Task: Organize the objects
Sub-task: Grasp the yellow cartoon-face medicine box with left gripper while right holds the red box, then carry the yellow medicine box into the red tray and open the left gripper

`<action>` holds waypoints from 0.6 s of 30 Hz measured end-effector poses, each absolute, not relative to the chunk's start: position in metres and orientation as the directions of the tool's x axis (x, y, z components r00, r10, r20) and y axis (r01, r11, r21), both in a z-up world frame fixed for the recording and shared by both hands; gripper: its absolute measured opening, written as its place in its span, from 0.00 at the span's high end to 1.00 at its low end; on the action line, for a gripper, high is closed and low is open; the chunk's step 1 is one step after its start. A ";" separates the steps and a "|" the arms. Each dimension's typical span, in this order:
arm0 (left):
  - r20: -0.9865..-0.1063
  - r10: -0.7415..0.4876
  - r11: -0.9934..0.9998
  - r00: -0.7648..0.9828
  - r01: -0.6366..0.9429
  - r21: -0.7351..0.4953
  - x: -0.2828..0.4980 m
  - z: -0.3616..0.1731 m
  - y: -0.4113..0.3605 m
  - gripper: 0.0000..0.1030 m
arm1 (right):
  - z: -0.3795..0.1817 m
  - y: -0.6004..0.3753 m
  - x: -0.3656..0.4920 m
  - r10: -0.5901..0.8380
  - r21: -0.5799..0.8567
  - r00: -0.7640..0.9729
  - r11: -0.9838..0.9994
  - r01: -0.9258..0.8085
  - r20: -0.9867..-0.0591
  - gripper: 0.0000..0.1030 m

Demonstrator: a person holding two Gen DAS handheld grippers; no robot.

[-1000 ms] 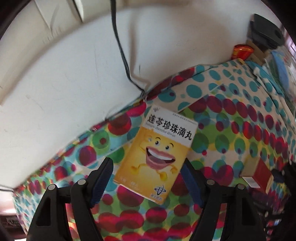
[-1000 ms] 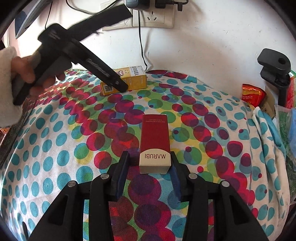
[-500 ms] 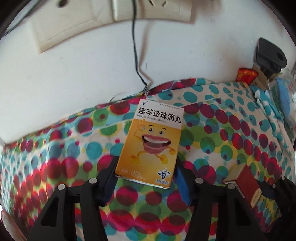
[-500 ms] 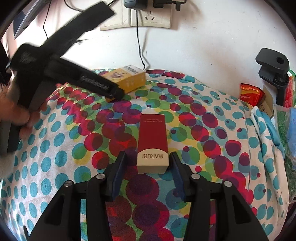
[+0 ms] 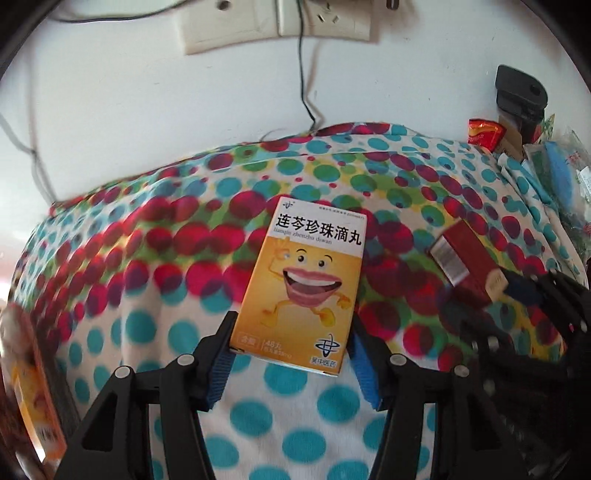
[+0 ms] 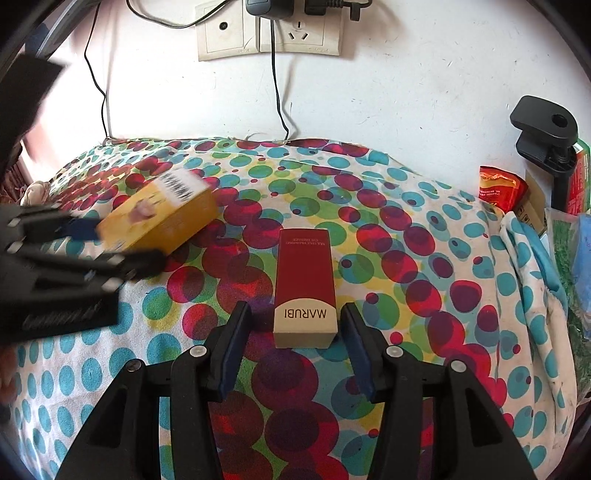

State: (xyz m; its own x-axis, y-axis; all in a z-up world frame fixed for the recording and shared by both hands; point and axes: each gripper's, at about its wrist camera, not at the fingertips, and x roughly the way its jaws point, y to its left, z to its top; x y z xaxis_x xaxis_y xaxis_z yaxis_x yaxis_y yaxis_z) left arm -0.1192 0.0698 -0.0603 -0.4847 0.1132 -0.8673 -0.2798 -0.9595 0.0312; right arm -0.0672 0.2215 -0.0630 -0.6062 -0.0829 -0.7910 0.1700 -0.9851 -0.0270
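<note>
on the dotted cloth [image 6: 424,221], the yellow box [image 5: 301,284] is clamped in the left gripper [image 5: 291,354], long axis toward 12 o'clock. the red box [image 6: 304,284] lies flat, also pointing to 12, its near end between the right gripper's [image 6: 293,345] fingers, which stand slightly apart from its sides.

A polka-dot cloth [image 6: 406,236] covers the surface (red box [image 6: 304,273] resting flat on it).

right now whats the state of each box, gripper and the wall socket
yellow box: gripped at its near end by the left gripper, off the cloth
red box: flat on the cloth, untouched
right gripper: open, straddling the red box
wall socket: chargers plugged in
</note>
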 end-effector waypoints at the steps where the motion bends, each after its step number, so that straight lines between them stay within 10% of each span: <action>1: -0.861 0.110 -0.962 -0.497 -0.271 0.033 -0.114 -0.059 0.070 0.44 | -0.063 0.222 -0.067 -0.083 -0.027 -0.606 -0.985 0.170 -0.791 0.54; 18: -0.830 0.111 -0.975 -0.547 -0.222 0.016 -0.033 -0.054 0.056 0.44 | -0.060 0.216 -0.067 -0.044 -0.080 -0.619 -0.982 0.172 -0.784 0.55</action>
